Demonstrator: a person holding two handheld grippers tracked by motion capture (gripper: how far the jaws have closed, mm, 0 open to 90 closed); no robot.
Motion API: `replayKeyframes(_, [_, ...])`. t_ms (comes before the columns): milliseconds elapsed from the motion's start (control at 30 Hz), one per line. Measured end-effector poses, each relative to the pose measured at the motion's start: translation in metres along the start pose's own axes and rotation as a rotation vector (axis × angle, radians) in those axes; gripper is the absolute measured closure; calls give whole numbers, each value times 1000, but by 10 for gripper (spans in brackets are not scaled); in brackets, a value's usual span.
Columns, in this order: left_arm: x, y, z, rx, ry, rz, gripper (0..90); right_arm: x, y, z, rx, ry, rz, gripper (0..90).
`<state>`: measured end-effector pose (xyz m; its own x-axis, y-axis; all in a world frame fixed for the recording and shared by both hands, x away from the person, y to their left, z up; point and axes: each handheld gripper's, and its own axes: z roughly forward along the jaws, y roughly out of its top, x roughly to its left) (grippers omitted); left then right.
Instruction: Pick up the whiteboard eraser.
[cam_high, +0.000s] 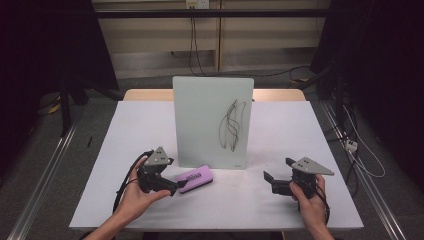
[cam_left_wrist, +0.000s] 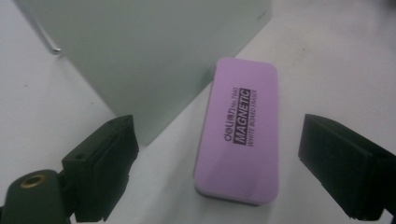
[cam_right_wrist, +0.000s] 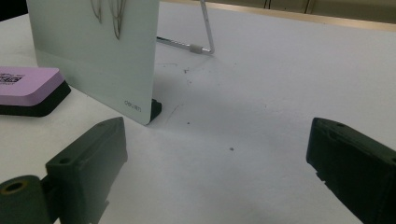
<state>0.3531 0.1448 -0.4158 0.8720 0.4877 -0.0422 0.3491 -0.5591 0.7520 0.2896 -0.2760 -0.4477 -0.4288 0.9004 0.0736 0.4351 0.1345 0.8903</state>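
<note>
A purple magnetic whiteboard eraser (cam_high: 195, 178) (cam_left_wrist: 240, 130) lies flat on the white table, just in front of the upright whiteboard (cam_high: 212, 122) (cam_left_wrist: 154, 51). Dark scribbled lines (cam_high: 232, 125) mark the board's right half. My left gripper (cam_high: 176, 186) (cam_left_wrist: 218, 140) is at the eraser's near end; its jaws stand wide on either side and do not touch it. My right gripper (cam_high: 278, 170) (cam_right_wrist: 219, 126) rests low at the table's right, open, with nothing between its jaws. In the right gripper view the eraser (cam_right_wrist: 28, 86) is at the far left beside the board (cam_right_wrist: 93, 51).
The white table (cam_high: 150, 130) has bare surface left and right of the board. A thin metal stand leg (cam_right_wrist: 205, 32) props the board from behind. The floor around holds cables (cam_high: 360, 150) and metal rails.
</note>
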Motion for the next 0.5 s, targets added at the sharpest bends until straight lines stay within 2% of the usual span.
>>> replayKeyframes(33, [-3, 2, 5, 13, -22, 10, 114, 0, 0, 0, 2, 1, 1, 54])
replayKeyframes(167, [-10, 8, 11, 27, -38, 38, 142, 1, 0, 1, 3, 3, -5, 54])
replayKeyframes(333, [-11, 17, 17, 34, -56, 51, 180, 1, 0, 1, 4, 6, -6, 54])
replayKeyframes(367, [-12, 21, 21, 59, -61, 66, 198, 2, 0, 1, 4, 6, -6, 55])
replayKeyframes(467, [-11, 25, 29, 101, -77, 72, 204, 2, 0, 1, 6, 9, -8, 54])
replayKeyframes(500, [-11, 25, 29, 101, -77, 72, 206, 2, 0, 2, 7, 10, -8, 55])
